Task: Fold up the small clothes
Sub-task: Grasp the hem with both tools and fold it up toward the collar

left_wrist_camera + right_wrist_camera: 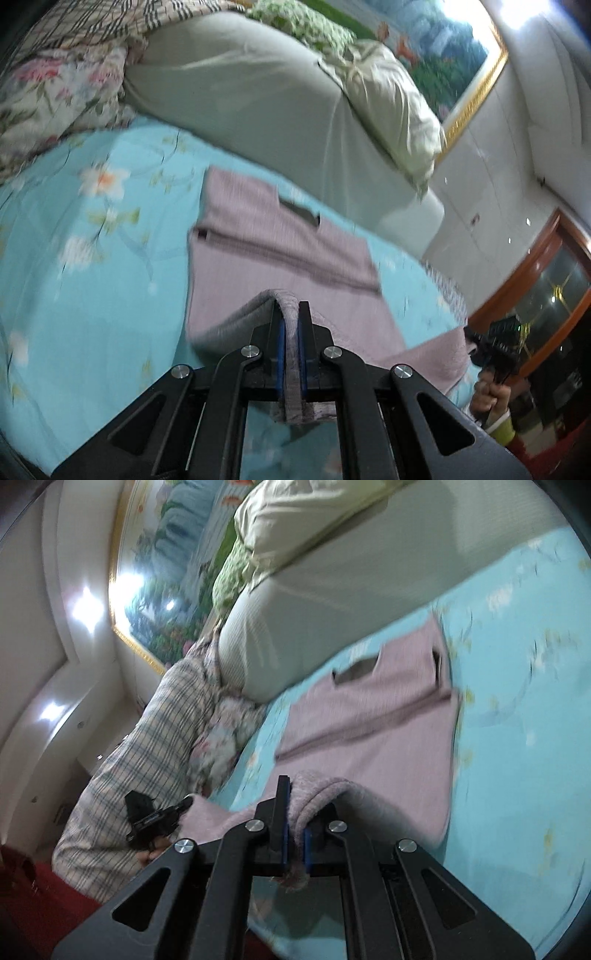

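Left wrist view: the left gripper (290, 314) was seen pressed together on a doubled edge of the pink garment (258, 240), a fold of the knit being pinched between the blue pads (282, 343) and hanging out behind them. The rest of the garment lay spread on the bed (92, 240), over a turquoise floral sheet, with its far portion flat and a dark slit-like opening visible near the top edge. At the lower right of this view the right gripper was glimpsed, held in a hand (489, 397) — a second corner of the same cloth appeared to run towards it.

Right wrist view: the right gripper (294, 805) was likewise closed upon a bunched near edge of the garment, the cloth being drawn up over the fingers. The left gripper was visible to the left, at the same hem. A grey-green pillow (332, 590), a plaid quilt (159, 738) and a framed landscape painting (166, 572) were recorded beyond the bed.

Progress, as judged: a lengthwise fold seemed already laid, since a layered band crossed the middle of the garment. The near hem was lifted at both corners — the crosswise fold towards the far edge was taken to be the step in hand. Laying down, smoothing and release remained to be done. Both views were blurred.
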`<state>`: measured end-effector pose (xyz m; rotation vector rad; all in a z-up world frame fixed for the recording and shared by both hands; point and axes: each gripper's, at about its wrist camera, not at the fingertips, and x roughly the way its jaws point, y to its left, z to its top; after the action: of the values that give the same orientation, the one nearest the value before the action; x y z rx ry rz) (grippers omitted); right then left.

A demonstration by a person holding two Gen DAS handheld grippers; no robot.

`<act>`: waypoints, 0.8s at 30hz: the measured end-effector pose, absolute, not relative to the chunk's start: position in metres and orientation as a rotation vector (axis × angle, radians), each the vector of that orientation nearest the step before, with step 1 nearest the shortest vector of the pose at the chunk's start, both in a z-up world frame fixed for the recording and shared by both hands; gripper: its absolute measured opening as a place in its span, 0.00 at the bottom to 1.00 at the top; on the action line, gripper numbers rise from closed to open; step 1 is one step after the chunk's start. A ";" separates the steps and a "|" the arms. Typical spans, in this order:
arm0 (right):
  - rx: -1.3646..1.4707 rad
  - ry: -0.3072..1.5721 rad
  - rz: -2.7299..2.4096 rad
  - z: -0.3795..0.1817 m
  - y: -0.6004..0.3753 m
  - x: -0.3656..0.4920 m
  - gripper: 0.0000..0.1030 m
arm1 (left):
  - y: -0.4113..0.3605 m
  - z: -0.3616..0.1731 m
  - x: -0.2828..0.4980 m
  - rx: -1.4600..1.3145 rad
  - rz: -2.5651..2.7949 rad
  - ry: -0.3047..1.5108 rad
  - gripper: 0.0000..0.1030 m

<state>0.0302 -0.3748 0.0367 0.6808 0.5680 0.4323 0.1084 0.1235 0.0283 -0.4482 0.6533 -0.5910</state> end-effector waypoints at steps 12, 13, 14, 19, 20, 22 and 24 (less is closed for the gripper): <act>0.583 0.563 0.239 0.060 -0.413 0.192 0.06 | 0.080 0.055 0.272 -0.429 -0.424 0.623 0.03; 0.592 0.572 0.219 0.055 -0.417 0.207 0.06 | 0.077 0.053 0.291 -0.431 -0.407 0.633 0.03; 0.603 0.585 0.197 0.050 -0.422 0.223 0.06 | 0.075 0.049 0.302 -0.430 -0.396 0.640 0.03; 0.619 0.642 0.113 0.020 -0.437 0.279 0.06 | 0.061 0.030 0.365 -0.399 -0.319 0.687 0.03; 0.617 0.654 0.102 0.014 -0.438 0.286 0.06 | 0.058 0.025 0.377 -0.394 -0.306 0.699 0.03; 0.578 0.693 0.056 -0.001 -0.438 0.305 0.06 | 0.052 0.010 0.401 -0.381 -0.278 0.729 0.03; 0.564 0.728 0.032 -0.014 -0.435 0.317 0.06 | 0.046 -0.006 0.418 -0.361 -0.254 0.760 0.03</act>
<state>0.3175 -0.4352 -0.0142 0.5641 0.7283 0.0317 0.4180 0.0460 -0.0060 -0.3610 0.7603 -0.2541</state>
